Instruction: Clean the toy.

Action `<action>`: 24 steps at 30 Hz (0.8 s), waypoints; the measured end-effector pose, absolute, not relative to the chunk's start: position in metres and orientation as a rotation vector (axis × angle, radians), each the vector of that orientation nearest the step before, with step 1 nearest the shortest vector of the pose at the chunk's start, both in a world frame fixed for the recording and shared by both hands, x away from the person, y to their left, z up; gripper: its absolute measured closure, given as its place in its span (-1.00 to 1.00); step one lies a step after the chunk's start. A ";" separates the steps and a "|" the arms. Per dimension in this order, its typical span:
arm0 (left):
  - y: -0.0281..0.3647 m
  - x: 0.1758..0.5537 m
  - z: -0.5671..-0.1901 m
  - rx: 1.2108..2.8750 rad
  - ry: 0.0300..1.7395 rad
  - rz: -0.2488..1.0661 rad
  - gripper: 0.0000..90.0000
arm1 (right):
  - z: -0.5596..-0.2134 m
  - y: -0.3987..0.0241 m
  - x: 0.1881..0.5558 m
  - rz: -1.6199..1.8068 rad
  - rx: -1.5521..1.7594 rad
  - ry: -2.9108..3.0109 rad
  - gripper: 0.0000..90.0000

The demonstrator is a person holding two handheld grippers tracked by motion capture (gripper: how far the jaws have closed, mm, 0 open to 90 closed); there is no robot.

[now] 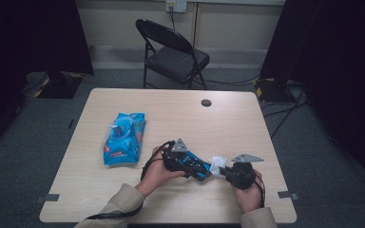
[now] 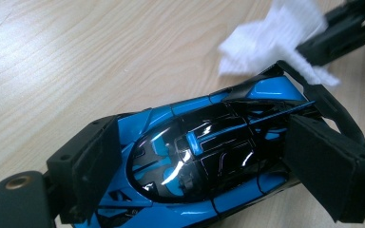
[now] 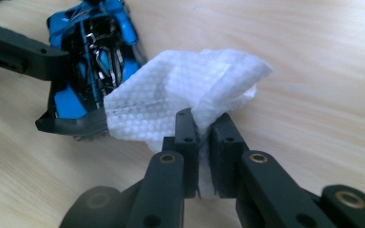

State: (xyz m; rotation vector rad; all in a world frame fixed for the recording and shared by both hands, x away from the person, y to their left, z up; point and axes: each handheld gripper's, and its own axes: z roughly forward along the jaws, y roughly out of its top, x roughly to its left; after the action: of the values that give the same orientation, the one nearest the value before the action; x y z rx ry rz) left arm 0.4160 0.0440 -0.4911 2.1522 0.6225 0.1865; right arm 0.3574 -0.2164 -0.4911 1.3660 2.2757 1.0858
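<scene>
1. Looking down from the high view, a person's two hands work close together near the front edge of the worktop [image 1: 123, 199]. The left hand-held gripper [image 1: 197, 172] pins a blue and black toy car [image 1: 193, 167] in place, and the right hand-held gripper [image 1: 224, 171] brings a white wipe [image 1: 217, 165] up to the car's end. My reading is that one side steadies the car so the other can rub it clean. A blue pack of wipes [image 1: 124, 138] lies well apart to the left, flat on the worktop, probably the source of the wipe.

2. Seen in the left gripper view, the toy car [image 2: 204, 156] sits lengthways between the two black jaws, roof up, low over the wood. The pads press on its two flanks, so the jaws stand wide but clamped on the car's body. This sideways grip leaves the car's far end free, and there the wipe [image 2: 271, 42] touches it, carried by the other hand-held gripper [image 2: 309, 47] coming in from the top right.

3. Turning to the right gripper view, the right hand-held gripper [image 3: 204, 137] has its jaws nearly together, pinching a fold of the wipe [image 3: 180, 97] between the pads. The loose, bunched part of the wipe reaches forward and lies against the end of the toy car [image 3: 90, 61], which the left hand-held gripper's jaw [image 3: 24, 54] holds from the left.
</scene>
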 end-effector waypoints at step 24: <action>0.038 0.414 -0.492 2.165 0.624 0.218 -0.83 | -0.494 -0.190 0.343 1.072 1.266 2.414 0.87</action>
State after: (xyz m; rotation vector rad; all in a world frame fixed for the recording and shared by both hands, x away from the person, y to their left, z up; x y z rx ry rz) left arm 0.4140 0.0384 -0.4917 2.1655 0.6240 0.2183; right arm 0.3434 -0.1897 -0.4943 1.2661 2.4144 1.0716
